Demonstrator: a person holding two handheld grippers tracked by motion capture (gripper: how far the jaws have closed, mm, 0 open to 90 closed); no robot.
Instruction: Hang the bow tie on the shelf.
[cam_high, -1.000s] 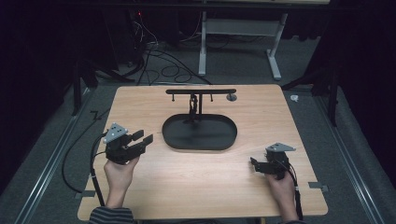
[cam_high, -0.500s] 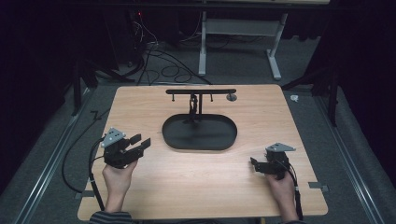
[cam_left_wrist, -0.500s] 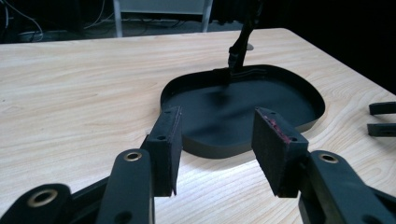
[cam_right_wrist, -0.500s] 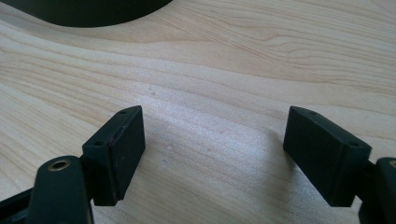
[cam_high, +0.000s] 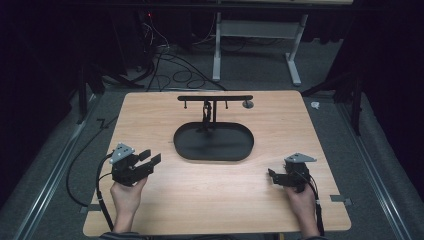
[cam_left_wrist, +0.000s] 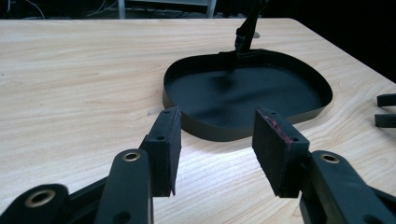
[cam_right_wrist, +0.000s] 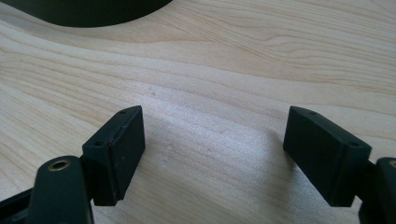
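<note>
High view shows the left gripper (cam_high: 150, 161), jaws apart and empty, near the left end of the black oval tray (cam_high: 214, 155), and the right gripper (cam_high: 273, 175), also wide and empty, near its right end; each approach should come in low toward the rim.

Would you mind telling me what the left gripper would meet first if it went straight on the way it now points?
Most likely the near rim of the black oval tray, straight ahead of the open left gripper; the wooden table between looks bare, though depth is uncertain.
</note>
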